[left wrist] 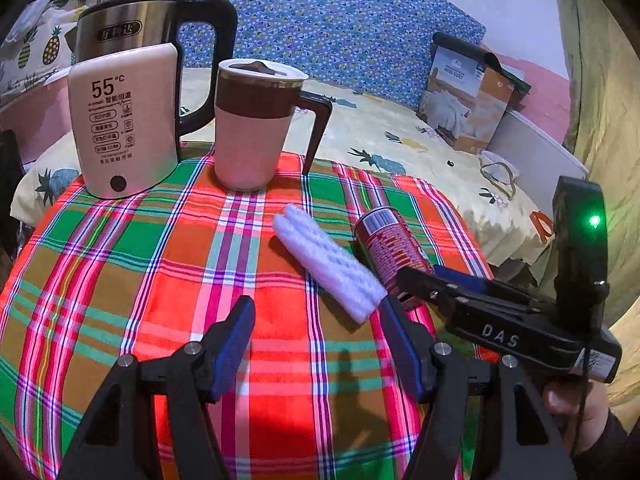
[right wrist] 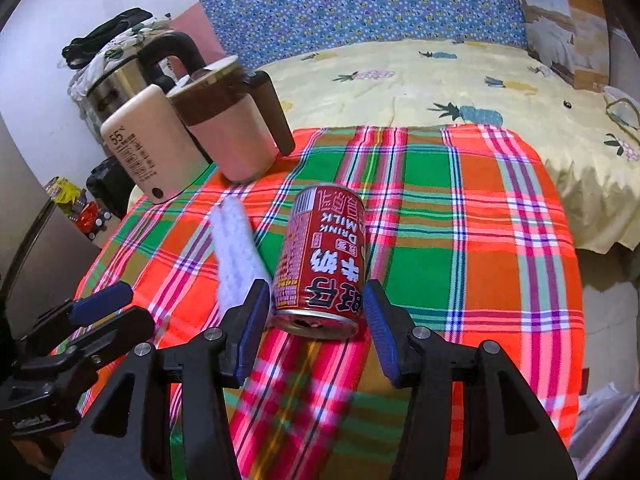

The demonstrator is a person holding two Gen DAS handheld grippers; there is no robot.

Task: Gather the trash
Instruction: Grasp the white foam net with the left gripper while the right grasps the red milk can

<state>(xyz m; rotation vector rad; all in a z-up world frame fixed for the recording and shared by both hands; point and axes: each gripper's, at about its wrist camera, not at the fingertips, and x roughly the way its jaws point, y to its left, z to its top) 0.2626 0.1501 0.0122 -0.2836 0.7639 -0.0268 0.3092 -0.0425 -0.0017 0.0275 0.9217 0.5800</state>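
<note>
A red milk drink can (right wrist: 322,264) lies on its side on the plaid tablecloth (right wrist: 460,248), its open end toward my right gripper (right wrist: 316,312). That gripper is open, with a blue pad on each side of the can's near end. A white foam net sleeve (right wrist: 236,252) lies just left of the can. In the left wrist view the sleeve (left wrist: 330,262) and the can (left wrist: 390,246) lie side by side. My left gripper (left wrist: 316,344) is open and empty, just short of the sleeve's near end. The right gripper (left wrist: 440,284) reaches in from the right.
A pink and steel kettle (left wrist: 124,120) and a pink lidded mug (left wrist: 256,124) stand at the table's far left. A bed with a pineapple sheet (left wrist: 400,136) lies behind the table, with a box (left wrist: 468,96) on it. Clutter (right wrist: 80,208) sits on the floor at left.
</note>
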